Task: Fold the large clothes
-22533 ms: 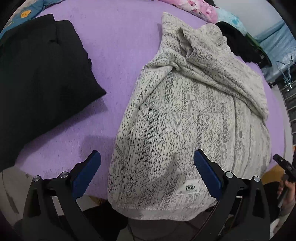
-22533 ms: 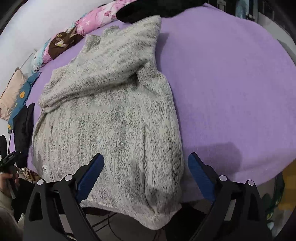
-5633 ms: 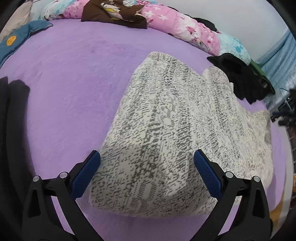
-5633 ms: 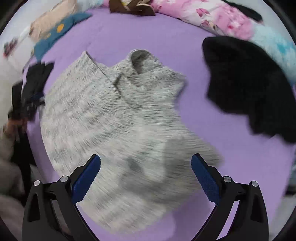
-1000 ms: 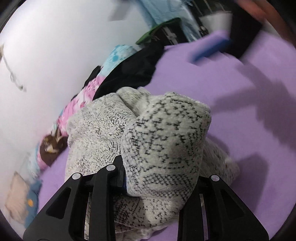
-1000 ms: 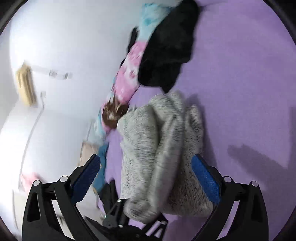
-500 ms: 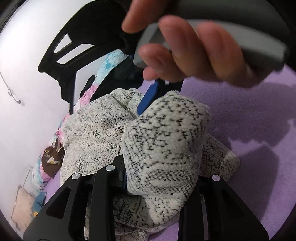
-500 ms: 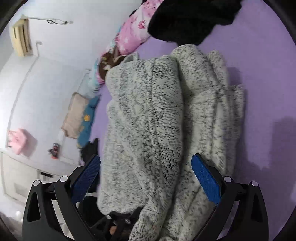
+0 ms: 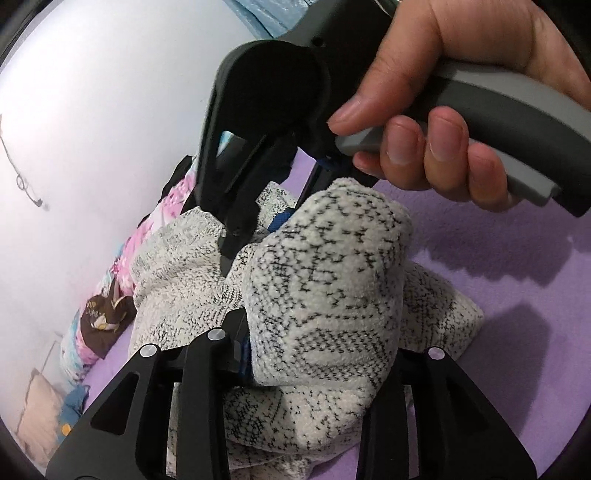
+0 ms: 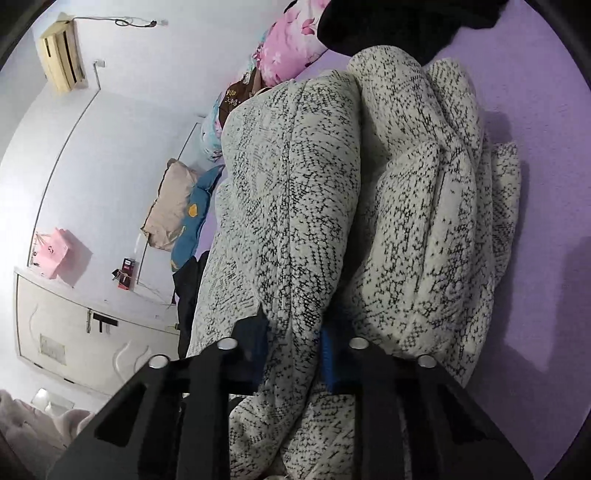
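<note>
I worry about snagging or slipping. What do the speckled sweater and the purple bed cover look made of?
Speckled sweater: thick knit, likely wool or acrylic; visible stitch loops, fuzzy matte surface, bulky soft folds. Purple bed cover: short plush fleece, matte, with a fine nap; exact fibre unclear.

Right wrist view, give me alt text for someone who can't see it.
The right gripper is closing on a thick fold of a bundled white-and-black knit sweater, the fabric between its blue pads. The sweater rests on a purple bedspread, with pillows and a black garment lying beyond it against a white wall.
</note>
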Demonstrator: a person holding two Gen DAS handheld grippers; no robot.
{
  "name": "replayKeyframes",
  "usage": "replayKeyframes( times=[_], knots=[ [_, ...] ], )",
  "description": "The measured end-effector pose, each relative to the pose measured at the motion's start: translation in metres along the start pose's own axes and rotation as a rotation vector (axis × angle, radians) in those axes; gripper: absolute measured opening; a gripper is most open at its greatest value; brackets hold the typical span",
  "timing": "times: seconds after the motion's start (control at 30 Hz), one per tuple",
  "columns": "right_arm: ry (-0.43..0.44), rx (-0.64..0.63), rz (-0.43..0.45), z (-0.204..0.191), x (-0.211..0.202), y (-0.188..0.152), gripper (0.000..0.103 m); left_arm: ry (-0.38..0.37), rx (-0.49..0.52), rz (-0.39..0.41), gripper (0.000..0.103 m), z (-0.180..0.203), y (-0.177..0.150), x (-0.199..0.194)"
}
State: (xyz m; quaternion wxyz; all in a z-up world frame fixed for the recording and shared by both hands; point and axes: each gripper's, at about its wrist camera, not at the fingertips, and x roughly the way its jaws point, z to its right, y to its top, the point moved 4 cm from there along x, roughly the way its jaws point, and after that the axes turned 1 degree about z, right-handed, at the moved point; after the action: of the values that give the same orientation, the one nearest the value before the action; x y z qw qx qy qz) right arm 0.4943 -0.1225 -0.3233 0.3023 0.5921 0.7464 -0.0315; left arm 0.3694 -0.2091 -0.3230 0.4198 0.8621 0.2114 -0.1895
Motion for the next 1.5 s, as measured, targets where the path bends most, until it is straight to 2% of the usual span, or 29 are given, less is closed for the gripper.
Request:
replayKeyframes(
  times=[0.1, 0.23, 0.3, 0.33, 0.37, 0.47, 0.6, 0.7, 0.73, 0.77, 0.83, 0.93, 1.03, 1.07, 1.1, 1.17, 1.27, 1.4, 1.5],
  knots=[
    [0.043, 0.01, 0.018, -0.006, -0.003, 0.002, 0.017, -0.017, -0.025, 0.008, 0.035, -0.013, 0.003, -0.009],
    [0.103, 0.016, 0.053, -0.011, -0.011, 0.003, 0.016, -0.084, -0.091, 0.024, 0.039, -0.036, 0.005, -0.027],
    [0.119, 0.032, 0.073, -0.009, -0.017, 0.003, 0.016, -0.1, -0.104, 0.04, 0.055, -0.046, 0.004, -0.039],
    [0.13, 0.065, 0.105, -0.004, -0.022, 0.005, 0.015, -0.104, -0.102, 0.057, 0.076, -0.049, 0.003, -0.046],
    [0.147, 0.071, 0.116, -0.002, -0.028, 0.005, 0.015, -0.096, -0.098, 0.078, 0.091, -0.051, 0.002, -0.054],
    [0.181, 0.092, 0.147, 0.005, -0.043, 0.005, 0.015, -0.089, -0.08, 0.147, 0.095, -0.058, -0.006, -0.082],
    [0.161, 0.098, 0.147, 0.013, -0.05, 0.001, 0.015, -0.141, -0.18, 0.149, 0.096, -0.092, -0.019, -0.095],
    [0.155, 0.106, 0.15, 0.017, -0.051, -0.003, 0.015, -0.2, -0.387, 0.136, 0.097, -0.14, -0.032, -0.085],
    [0.159, 0.109, 0.153, 0.017, -0.052, -0.004, 0.015, -0.243, -0.459, 0.124, 0.097, -0.154, -0.035, -0.078],
    [0.156, 0.11, 0.157, 0.019, -0.055, -0.005, 0.015, -0.311, -0.566, 0.103, 0.097, -0.171, -0.043, -0.066],
    [0.158, 0.118, 0.168, 0.025, -0.063, -0.007, 0.015, -0.406, -0.703, 0.082, 0.097, -0.195, -0.051, -0.045],
    [0.152, 0.13, 0.182, 0.034, -0.075, -0.01, 0.014, -0.578, -0.942, -0.009, 0.097, -0.221, -0.076, -0.001],
    [0.128, 0.141, 0.172, 0.045, -0.076, -0.015, 0.014, -0.652, -1.184, -0.093, 0.097, -0.24, -0.117, 0.037],
    [0.127, 0.144, 0.164, 0.048, -0.075, -0.016, 0.014, -0.645, -1.246, -0.121, 0.097, -0.247, -0.132, 0.048],
    [0.132, 0.151, 0.154, 0.05, -0.07, -0.018, 0.014, -0.655, -1.271, -0.133, 0.097, -0.248, -0.14, 0.054],
    [0.141, 0.158, 0.134, 0.057, -0.062, -0.021, 0.014, -0.758, -1.314, -0.175, 0.097, -0.248, -0.154, 0.077],
    [0.144, 0.156, 0.129, 0.058, -0.059, -0.019, 0.014, -0.825, -1.338, -0.247, 0.098, -0.246, -0.166, 0.103],
    [0.147, 0.153, 0.123, 0.059, -0.059, -0.019, 0.015, -0.957, -1.458, -0.267, 0.097, -0.253, -0.178, 0.132],
    [0.15, 0.157, 0.122, 0.053, -0.054, -0.013, 0.015, -1.048, -1.474, -0.271, 0.097, -0.252, -0.175, 0.143]
  ],
)
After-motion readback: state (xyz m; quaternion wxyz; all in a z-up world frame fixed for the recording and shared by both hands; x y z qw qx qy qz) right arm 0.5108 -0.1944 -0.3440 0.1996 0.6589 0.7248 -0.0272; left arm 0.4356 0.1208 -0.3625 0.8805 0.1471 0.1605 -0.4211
